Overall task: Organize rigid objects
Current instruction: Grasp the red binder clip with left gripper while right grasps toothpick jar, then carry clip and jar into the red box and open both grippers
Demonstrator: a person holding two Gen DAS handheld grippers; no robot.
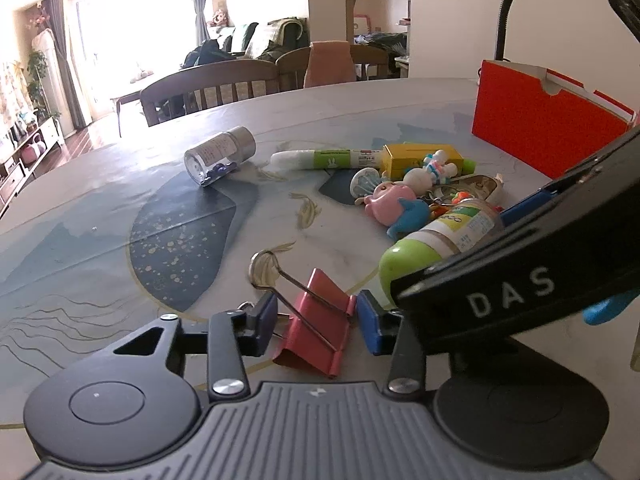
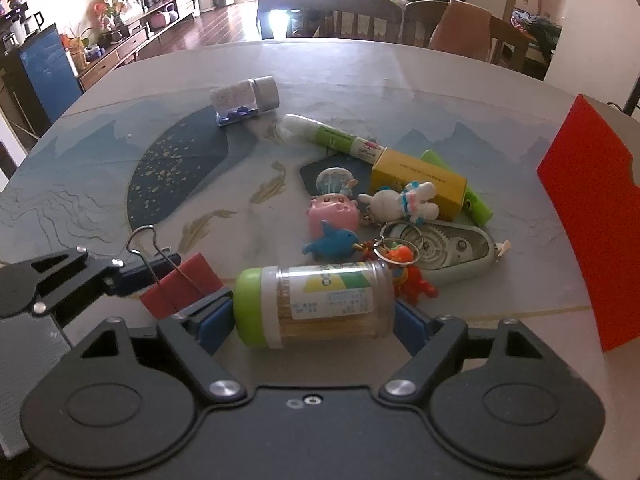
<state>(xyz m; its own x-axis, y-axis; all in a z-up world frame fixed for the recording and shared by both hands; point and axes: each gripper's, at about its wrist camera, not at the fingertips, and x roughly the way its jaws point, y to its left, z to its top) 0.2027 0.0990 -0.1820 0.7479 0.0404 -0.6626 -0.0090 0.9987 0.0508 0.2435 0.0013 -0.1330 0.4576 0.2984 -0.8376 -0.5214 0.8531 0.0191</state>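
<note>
Fig. Two-handed pick from a cluttered table; task: organise rigid objects.

(a) L wrist view. We see the left gripper straddling the red binder clip, one blue pad at each flank of the clip body. The pads look to be at or very near the metal; we cannot confirm firm contact, so we read the jaws as part-closed around the clip, not yet clamped. The clip lies on the table w/ one wire handle folded away from the camera. Approaching across the folded body, not the wires, gives flat parallel faces to pinch.

(b) R wrist view. The right gripper stands wide, w/ the toothpick jar lying on its side between the pads. The green cap end sits just beside the left pad; the clear end is close to the right pad. We judge no squeeze yet. The jar is taken lengthwise, prob. because a cylinder rolls if pinched across its curve.

(c) Remaining items, well apart from both tools: small bottle w/ silver cap, glue stick, yellow box, keychain figures, correction tape. The red box stands upright at the right edge, likely the destination. Neither the clip nor the jar has left the table.
</note>
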